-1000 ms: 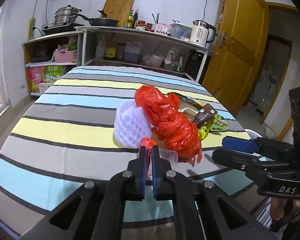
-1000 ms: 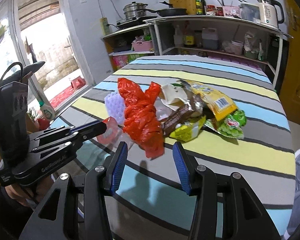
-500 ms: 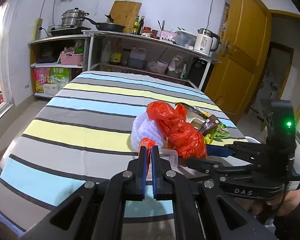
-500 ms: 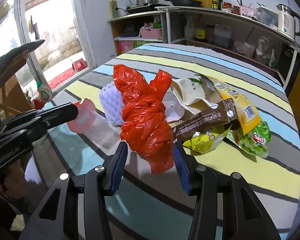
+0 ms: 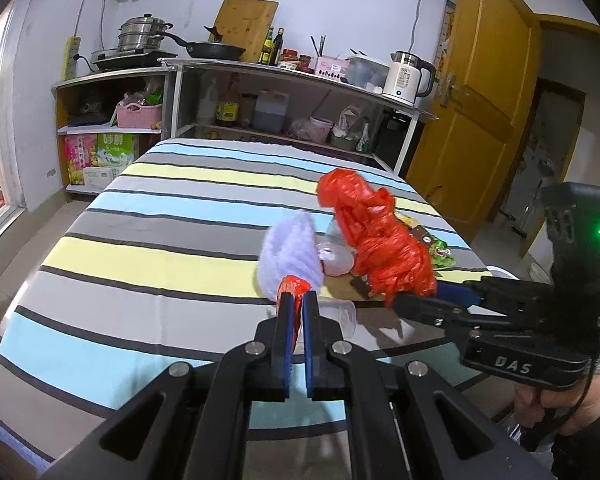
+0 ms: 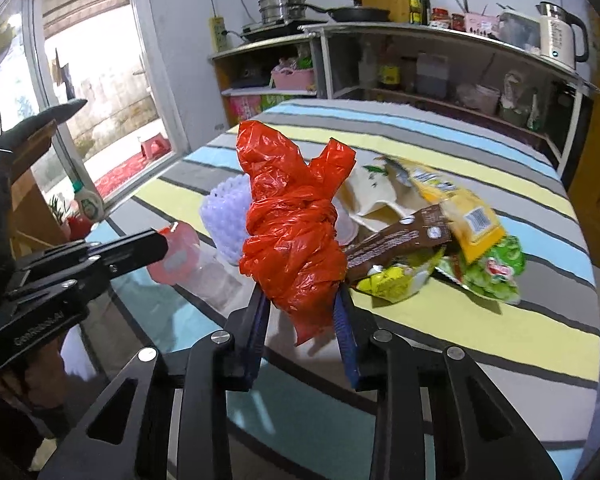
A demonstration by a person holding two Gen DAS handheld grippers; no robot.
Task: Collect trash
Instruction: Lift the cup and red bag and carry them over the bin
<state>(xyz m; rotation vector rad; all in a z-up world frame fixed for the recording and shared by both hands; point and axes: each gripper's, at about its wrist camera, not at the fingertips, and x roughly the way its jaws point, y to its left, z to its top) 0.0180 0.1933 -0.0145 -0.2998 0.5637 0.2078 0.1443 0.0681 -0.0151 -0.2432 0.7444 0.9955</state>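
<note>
We see the left tool [image 5: 295,307] nearly closed, pinching the red lid edge of a clear plastic cup [image 5: 340,314] that lies on its side on the striped bench [image 5: 148,248]; the right wrist view shows the same cup [image 6: 198,264] from the side, pinkish lid and clear body, with the left tool [image 6: 156,242] clamped at the lid. The right tool [image 6: 302,304] is about half open, blue pads on either side of the lower end of the red plastic bag [image 6: 292,236]; the bag sits between the pads, but we cannot tell if they press it. From the left wrist view the red bag [image 5: 380,240] stands crumpled, its lower end meeting the right tool [image 5: 428,300], and we cannot judge the jaw gap there. White foam net [image 5: 290,254] just beside the bag, near the cup. Only the right view shows the wrapper pile clearly: brown wrapper [image 6: 396,240], yellow packet [image 6: 460,208], green packet [image 6: 496,268], a small yellow-green wrapper [image 6: 392,280], all touching or overlapping next to the bag; the left view hides most of them behind the bag. Only the left view shows the yellow door [image 5: 480,120]; only the right view shows the window [image 6: 80,80]. Both show the shelf with the kettle [image 5: 408,78] behind the bench.
</note>
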